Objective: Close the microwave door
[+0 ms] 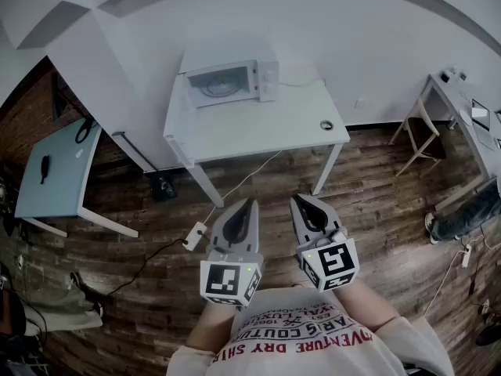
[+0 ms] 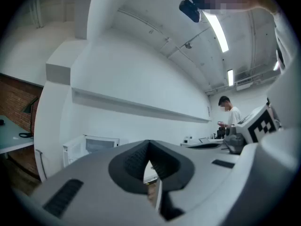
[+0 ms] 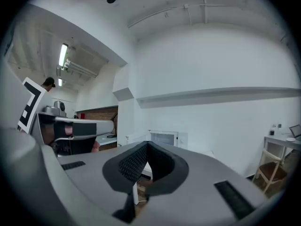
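A white microwave (image 1: 231,81) stands at the back of a white table (image 1: 258,131), far ahead of me. Its windowed door (image 1: 221,86) looks swung a little out from the body, hinged on the left. The microwave (image 2: 89,147) shows small and distant in the left gripper view, and the microwave (image 3: 164,138) does too in the right gripper view. My left gripper (image 1: 251,203) and right gripper (image 1: 298,199) are held side by side over the wooden floor, well short of the table. Both are shut with nothing between the jaws, as the left gripper (image 2: 149,143) and right gripper (image 3: 146,144) views show.
A small round object (image 1: 326,124) lies on the table's right corner. A power strip (image 1: 196,236) and its cable lie on the floor before the table. A pale blue table (image 1: 59,171) stands left, a chair (image 1: 419,135) and a desk (image 1: 470,124) right. A person (image 2: 228,114) stands far off.
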